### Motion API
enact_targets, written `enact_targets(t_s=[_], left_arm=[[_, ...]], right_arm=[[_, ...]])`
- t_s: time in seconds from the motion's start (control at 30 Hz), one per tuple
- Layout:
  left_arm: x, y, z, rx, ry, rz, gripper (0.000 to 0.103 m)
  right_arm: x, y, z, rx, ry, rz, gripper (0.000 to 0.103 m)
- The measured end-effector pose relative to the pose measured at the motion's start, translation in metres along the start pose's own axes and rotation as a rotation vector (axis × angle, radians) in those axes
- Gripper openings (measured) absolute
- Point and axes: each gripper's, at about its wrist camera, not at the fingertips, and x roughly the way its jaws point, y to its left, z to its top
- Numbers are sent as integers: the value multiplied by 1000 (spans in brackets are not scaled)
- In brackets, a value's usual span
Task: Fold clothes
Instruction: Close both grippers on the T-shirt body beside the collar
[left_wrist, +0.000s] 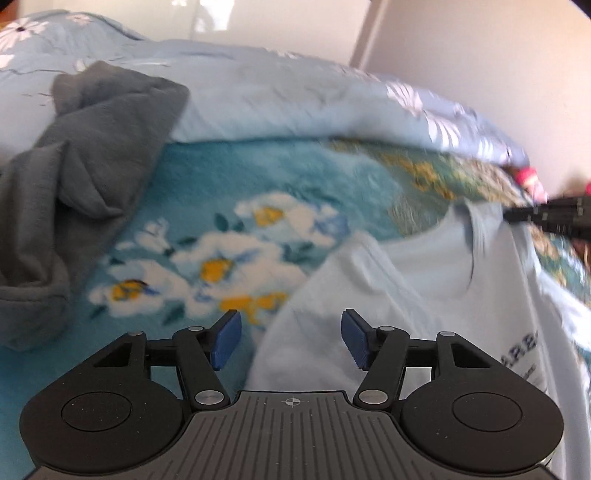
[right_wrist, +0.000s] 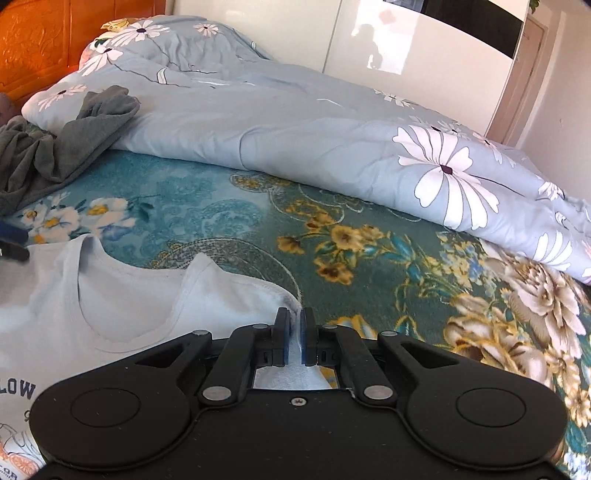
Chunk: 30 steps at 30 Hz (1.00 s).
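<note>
Your right gripper (right_wrist: 294, 338) has its jaws pinched on the shoulder edge of the pale blue T-shirt (right_wrist: 122, 295), which lies flat on the bed (right_wrist: 229, 206), neckline away from you. Your left gripper (left_wrist: 291, 338) hangs with jaws apart and empty; the other shoulder sits just right of those jaws, so that hand is nearer.

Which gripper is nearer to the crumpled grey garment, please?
Left. The left gripper hangs open beside the grey garment; the right gripper pinches the light blue T-shirt, across the shirt from it.
</note>
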Motion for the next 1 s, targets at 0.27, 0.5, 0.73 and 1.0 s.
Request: enact_targets(t_s=[0.27,0.5,0.73,1.0], left_arm=[[-6,-26,-9,78,-55,94,1],[-17,-33,12,103,-182,274,1],[-5,-30,67,153,-235,386,1],[53,-22,69,197,-88,518,1]], right_arm=[[-2,2,-4,-7,-3,-2,4],[-5,1,8,-30,-31,-22,4],[3,-3,47,-74,-80,-91,4],[48,9,57,-85,-24,-109,4]])
